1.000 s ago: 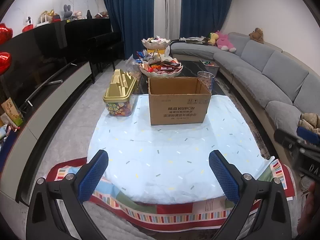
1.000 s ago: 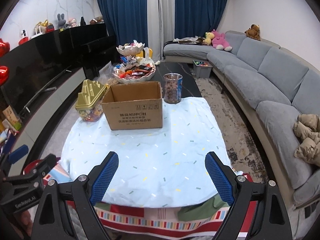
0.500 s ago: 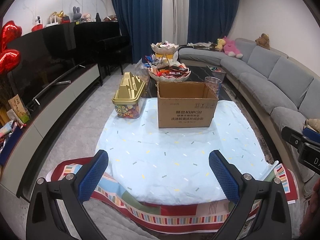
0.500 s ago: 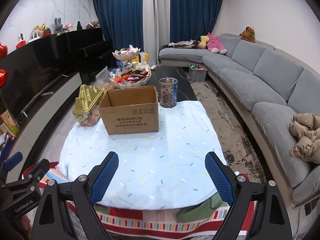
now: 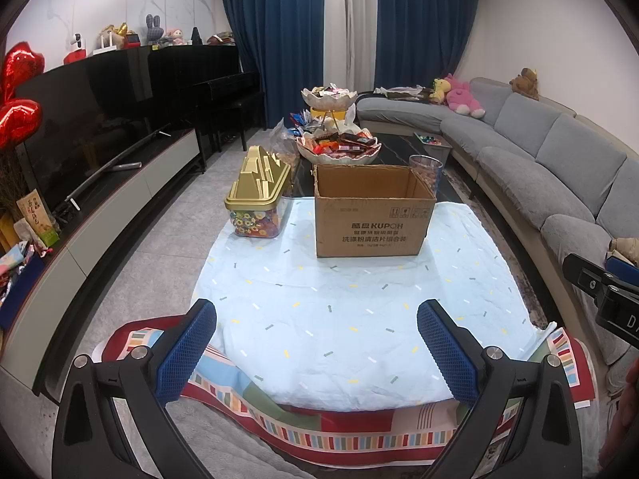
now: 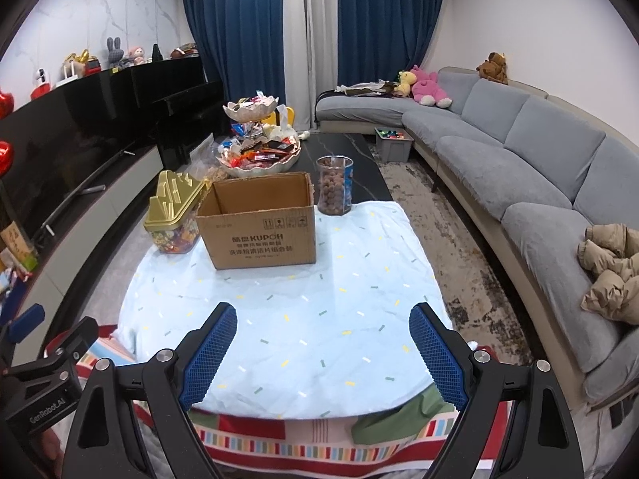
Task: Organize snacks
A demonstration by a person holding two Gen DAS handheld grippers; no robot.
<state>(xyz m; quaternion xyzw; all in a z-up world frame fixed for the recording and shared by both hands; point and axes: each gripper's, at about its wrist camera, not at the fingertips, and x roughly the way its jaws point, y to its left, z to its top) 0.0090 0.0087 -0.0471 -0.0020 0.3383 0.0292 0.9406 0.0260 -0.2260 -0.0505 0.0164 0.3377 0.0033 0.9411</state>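
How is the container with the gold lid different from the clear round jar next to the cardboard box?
The gold-lidded container is rectangular and closed by a stepped gold lid; the round jar is a cylinder, and no lid shows on it. The container holds multicoloured sweets, the jar brown round snacks. The container stands left of the cardboard box, the jar behind its right corner. Both have clear walls and stand upright.

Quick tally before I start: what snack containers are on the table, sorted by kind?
Cardboard box: 1
Gold-lidded candy tub: 1
Clear jar of round snacks: 1
Scalloped snack bowls, lower and upper: 2
Total: 5
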